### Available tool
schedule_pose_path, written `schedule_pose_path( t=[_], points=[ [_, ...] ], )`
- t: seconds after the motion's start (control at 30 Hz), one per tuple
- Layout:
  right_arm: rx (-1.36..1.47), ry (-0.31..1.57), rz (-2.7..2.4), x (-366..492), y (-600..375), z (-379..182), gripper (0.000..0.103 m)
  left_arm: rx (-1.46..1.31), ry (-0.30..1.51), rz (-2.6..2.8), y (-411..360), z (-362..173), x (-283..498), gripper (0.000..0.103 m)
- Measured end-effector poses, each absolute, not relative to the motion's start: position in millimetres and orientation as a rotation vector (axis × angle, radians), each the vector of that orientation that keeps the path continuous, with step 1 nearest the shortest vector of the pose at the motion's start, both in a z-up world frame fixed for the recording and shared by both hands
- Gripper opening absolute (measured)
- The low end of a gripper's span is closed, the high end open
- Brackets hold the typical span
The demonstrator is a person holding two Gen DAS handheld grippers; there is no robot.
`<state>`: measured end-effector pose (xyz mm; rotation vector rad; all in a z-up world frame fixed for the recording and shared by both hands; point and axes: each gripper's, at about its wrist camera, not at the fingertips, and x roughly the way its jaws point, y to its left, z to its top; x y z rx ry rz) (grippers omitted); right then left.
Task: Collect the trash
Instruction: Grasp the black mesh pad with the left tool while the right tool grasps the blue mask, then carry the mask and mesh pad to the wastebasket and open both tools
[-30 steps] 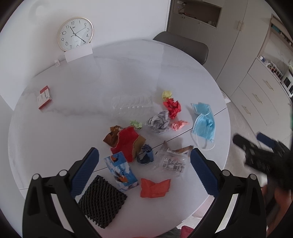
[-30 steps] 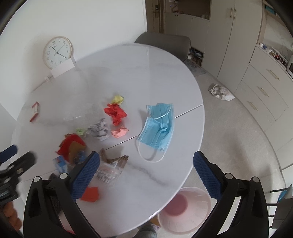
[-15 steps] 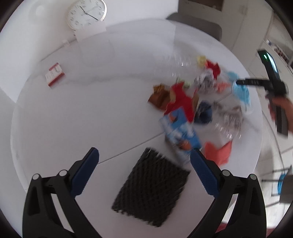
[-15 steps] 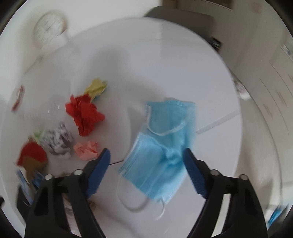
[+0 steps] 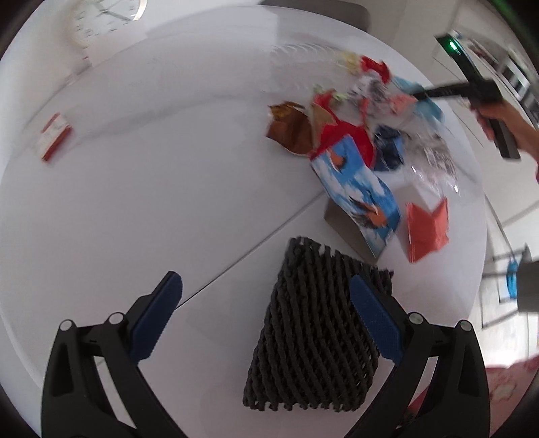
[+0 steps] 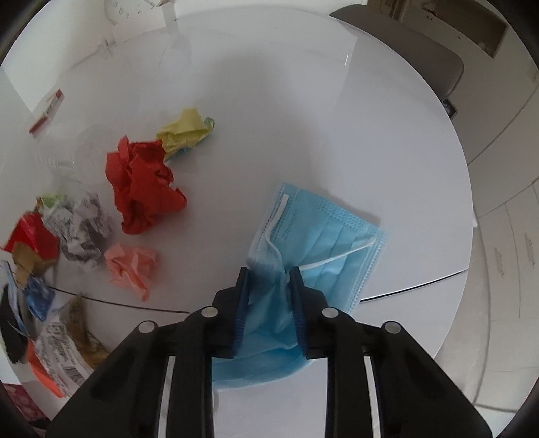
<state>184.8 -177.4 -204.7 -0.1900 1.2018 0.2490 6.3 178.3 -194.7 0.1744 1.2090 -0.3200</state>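
Trash lies scattered on a round white table (image 6: 303,111). My right gripper (image 6: 269,273) is shut on a blue face mask (image 6: 323,236), pinching its bunched near edge on the table. Beside it lie crumpled red paper (image 6: 141,188), yellow paper (image 6: 185,129), pink paper (image 6: 131,264) and grey printed paper (image 6: 82,229). My left gripper (image 5: 266,296) is open and empty just above a black foam net (image 5: 316,330). Beyond it lie a blue printed packet (image 5: 357,192), an orange paper (image 5: 426,229), a red and brown wrapper (image 5: 316,131) and clear plastic (image 5: 434,158). The right gripper also shows in the left wrist view (image 5: 421,92).
A small red and white box (image 5: 54,136) lies at the table's far left. A clock (image 5: 111,13) leans on the wall behind. A grey chair (image 6: 414,54) stands at the far side. Cabinets (image 6: 505,215) line the right. The table edge is close on the right.
My right gripper dropped onto the blue mask and closed on it. My left gripper moved down and left toward the black foam net, staying open.
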Motion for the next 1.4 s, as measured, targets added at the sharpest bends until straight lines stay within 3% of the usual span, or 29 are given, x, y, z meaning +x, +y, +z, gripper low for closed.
schedule_pose_path(
  t=[0.13, 0.33, 0.4, 0.7, 0.87, 1.2, 1.4],
  points=[
    [-0.141, 1.172, 0.231, 177, -179, -186, 0.021, 0.235, 1.23, -0.391, 175, -206, 7, 0.094],
    [-0.041, 1.113, 0.213, 150, -186, -142, 0.022, 0.17, 1.283, -0.466, 180, -219, 17, 0.079],
    [-0.021, 1.096, 0.2, 143, -186, -134, 0.022, 0.136, 1.305, -0.483, 182, -222, 20, 0.065],
    [0.126, 1.027, 0.141, 82, -193, -107, 0.022, 0.059, 1.327, -0.531, 180, -224, 16, 0.029],
    [0.165, 0.999, 0.112, 49, -204, -95, 0.022, 0.034, 1.318, -0.495, 177, -219, 9, 0.018],
    [0.231, 1.008, 0.003, -36, -256, -95, 0.022, -0.02, 1.29, -0.366, 164, -183, 1, 0.017],
    [0.303, 1.162, -0.099, -82, -300, -169, 0.024, -0.042, 1.2, -0.352, 140, -135, -20, 0.017]
  ],
)
